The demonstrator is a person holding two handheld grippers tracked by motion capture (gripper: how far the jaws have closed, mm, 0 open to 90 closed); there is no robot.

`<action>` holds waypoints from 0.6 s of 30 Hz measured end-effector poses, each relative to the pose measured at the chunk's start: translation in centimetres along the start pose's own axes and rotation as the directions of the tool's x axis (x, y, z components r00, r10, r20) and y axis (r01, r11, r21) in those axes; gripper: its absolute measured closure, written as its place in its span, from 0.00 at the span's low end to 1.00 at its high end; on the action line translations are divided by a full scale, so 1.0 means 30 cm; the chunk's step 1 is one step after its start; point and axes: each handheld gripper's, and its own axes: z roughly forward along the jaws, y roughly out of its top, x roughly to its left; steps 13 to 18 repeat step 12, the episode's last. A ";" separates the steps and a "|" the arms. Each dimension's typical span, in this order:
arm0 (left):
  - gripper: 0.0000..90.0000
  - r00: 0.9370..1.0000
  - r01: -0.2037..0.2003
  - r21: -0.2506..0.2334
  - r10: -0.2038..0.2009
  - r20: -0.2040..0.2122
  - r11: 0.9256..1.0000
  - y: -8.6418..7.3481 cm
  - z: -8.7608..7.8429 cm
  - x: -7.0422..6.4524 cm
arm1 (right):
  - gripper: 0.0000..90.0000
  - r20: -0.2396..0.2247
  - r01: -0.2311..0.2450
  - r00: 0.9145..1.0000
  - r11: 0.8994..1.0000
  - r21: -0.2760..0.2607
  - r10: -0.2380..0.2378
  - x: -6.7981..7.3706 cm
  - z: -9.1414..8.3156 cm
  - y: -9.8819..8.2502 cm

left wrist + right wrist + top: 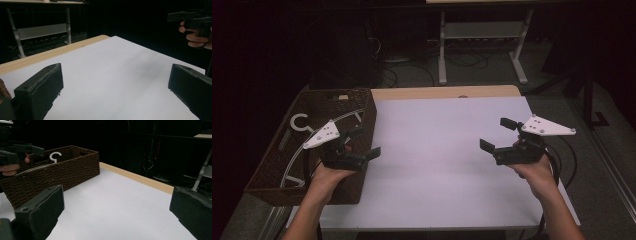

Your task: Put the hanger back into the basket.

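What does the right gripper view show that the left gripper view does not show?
The right gripper view alone gives the long side of the brown woven basket with the white plastic hanger hook above its rim, and the left tongs far off. The left gripper view alone gives the right tongs far off. Both give the white table sheet with its pale wooden edge.

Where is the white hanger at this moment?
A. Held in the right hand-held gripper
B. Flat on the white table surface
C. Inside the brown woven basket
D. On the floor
C: the white hanger lies inside the brown woven basket, its hook near the far end.
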 end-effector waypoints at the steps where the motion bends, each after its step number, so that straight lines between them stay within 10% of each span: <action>1: 0.00 1.000 0.001 -0.001 -0.001 -0.001 1.000 0.000 0.000 0.000 | 0.00 0.002 0.002 1.000 1.000 -0.001 -0.002 -0.001 0.000 0.000; 18: 0.00 1.000 0.002 -0.005 -0.002 0.011 1.000 0.002 -0.003 0.003 | 0.00 0.001 0.003 1.000 1.000 -0.010 -0.003 -0.003 -0.005 0.001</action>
